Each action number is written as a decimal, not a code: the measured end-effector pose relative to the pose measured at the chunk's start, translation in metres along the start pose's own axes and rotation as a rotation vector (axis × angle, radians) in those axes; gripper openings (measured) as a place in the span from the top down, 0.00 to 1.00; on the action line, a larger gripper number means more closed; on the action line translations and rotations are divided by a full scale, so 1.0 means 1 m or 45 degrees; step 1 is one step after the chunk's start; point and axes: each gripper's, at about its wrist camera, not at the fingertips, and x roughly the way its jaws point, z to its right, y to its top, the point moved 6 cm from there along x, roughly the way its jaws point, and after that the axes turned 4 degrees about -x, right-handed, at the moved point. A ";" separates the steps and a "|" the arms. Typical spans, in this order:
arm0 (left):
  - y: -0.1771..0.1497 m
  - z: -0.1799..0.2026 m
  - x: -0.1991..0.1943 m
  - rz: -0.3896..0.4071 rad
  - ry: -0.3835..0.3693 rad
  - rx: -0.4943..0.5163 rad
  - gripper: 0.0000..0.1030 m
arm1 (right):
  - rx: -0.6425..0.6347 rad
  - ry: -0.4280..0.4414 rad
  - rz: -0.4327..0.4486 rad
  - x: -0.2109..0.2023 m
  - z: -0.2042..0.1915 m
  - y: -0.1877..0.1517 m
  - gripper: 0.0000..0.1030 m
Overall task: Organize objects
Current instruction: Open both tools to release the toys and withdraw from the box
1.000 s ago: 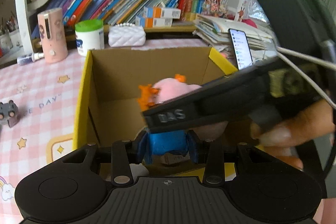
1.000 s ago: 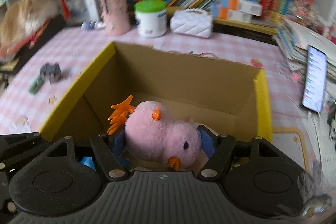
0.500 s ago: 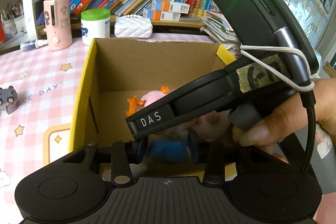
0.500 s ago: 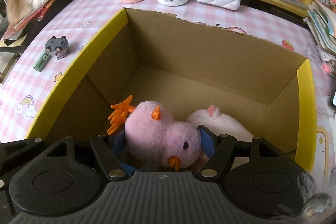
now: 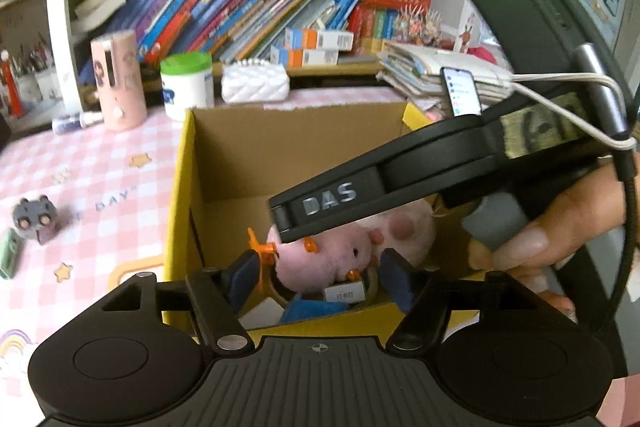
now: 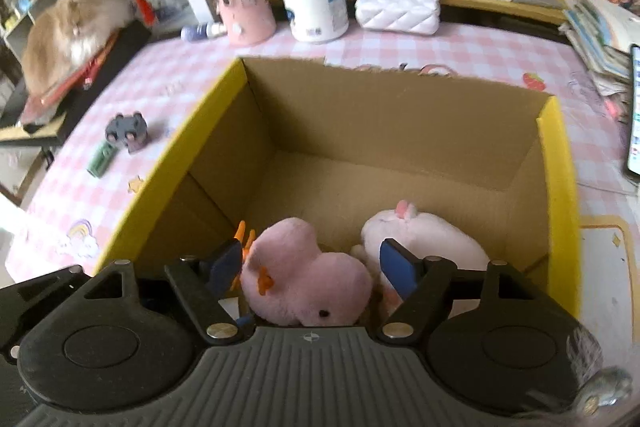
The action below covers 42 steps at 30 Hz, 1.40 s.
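Since the frame half a second earlier, the right hand-held gripper (image 6: 312, 267) had parted its jaws and released the pink plush chick (image 6: 304, 285), which now lay on the floor of the cardboard box (image 6: 558, 163), touching the pale plush toy (image 6: 428, 239) to its right. The chick lay directly between the spread right fingers, long axis crosswise to them. The left hand-held gripper (image 5: 320, 273) hovered at the box's near edge, jaws apart, empty. The right one was nearer; judged next move: retract upward. A grey toy (image 6: 126, 131) remained on the worktop (image 6: 460, 43).
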 end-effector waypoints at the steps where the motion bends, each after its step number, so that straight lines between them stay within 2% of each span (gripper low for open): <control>1: 0.000 -0.001 -0.004 0.011 -0.002 0.000 0.34 | 0.008 -0.006 0.020 -0.006 0.000 -0.001 0.27; 7: 0.001 -0.009 -0.028 0.080 -0.005 -0.018 0.28 | 0.033 -0.086 0.157 -0.045 -0.003 -0.011 0.27; 13: -0.003 -0.024 -0.053 0.146 0.011 -0.043 0.25 | 0.075 -0.281 0.344 -0.087 -0.006 -0.027 0.21; 22: -0.023 -0.047 -0.076 0.147 0.038 -0.043 0.17 | 0.218 -0.480 0.453 -0.118 -0.012 -0.064 0.21; 27: -0.039 -0.065 -0.090 0.134 0.058 -0.057 0.16 | 0.325 -0.524 0.433 -0.119 -0.026 -0.093 0.21; 35: -0.069 -0.092 -0.108 0.080 0.107 -0.077 0.15 | 0.385 -0.550 0.295 -0.097 -0.060 -0.141 0.21; 42: -0.088 -0.111 -0.121 0.038 0.120 -0.087 0.15 | 0.336 -0.532 0.241 -0.086 -0.096 -0.157 0.21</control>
